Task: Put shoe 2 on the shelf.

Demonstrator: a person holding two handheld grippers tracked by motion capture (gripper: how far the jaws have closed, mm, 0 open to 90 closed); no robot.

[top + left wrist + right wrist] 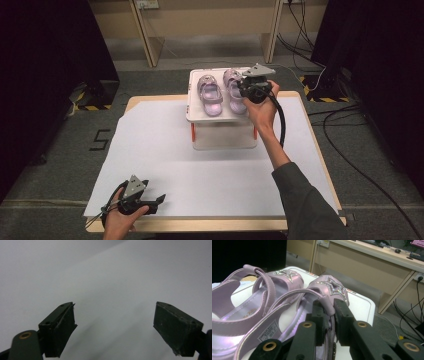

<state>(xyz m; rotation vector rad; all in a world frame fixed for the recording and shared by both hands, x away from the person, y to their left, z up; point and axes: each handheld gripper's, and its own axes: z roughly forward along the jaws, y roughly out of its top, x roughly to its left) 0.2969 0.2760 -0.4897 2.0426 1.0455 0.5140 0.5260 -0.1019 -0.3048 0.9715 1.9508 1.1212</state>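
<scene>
Right claw clenched on the heel strap of the right-hand lilac sandal; in the right gripper view both jaws press the strap from either side. Sandal rests on the white raised stand, directly under the claw. Second lilac sandal lies just beside it, to the claw's left, also on the stand; both carry a rhinestone star on the toe band, beyond the jaw tips. A printed label shows on the near sandal's inner side.

Left claw released: jaws wide apart, nothing between them, held low over the near left corner of the bench. Below and ahead of it, plain white sheet.

Surface: wooden-edged bench covered by the white sheet, which lies flat. Stand sits at the far middle, with orange legs below the top plate.

Room: grey carpeted floor; black-and-yellow hazard tape past the right claw's side and another strip at far left; black cables run across the floor to the right. Beyond the stand, pale wooden furniture legs. In the right gripper view, a light wooden desk with a wall socket ahead of the claw. Dark panels on both sides.
</scene>
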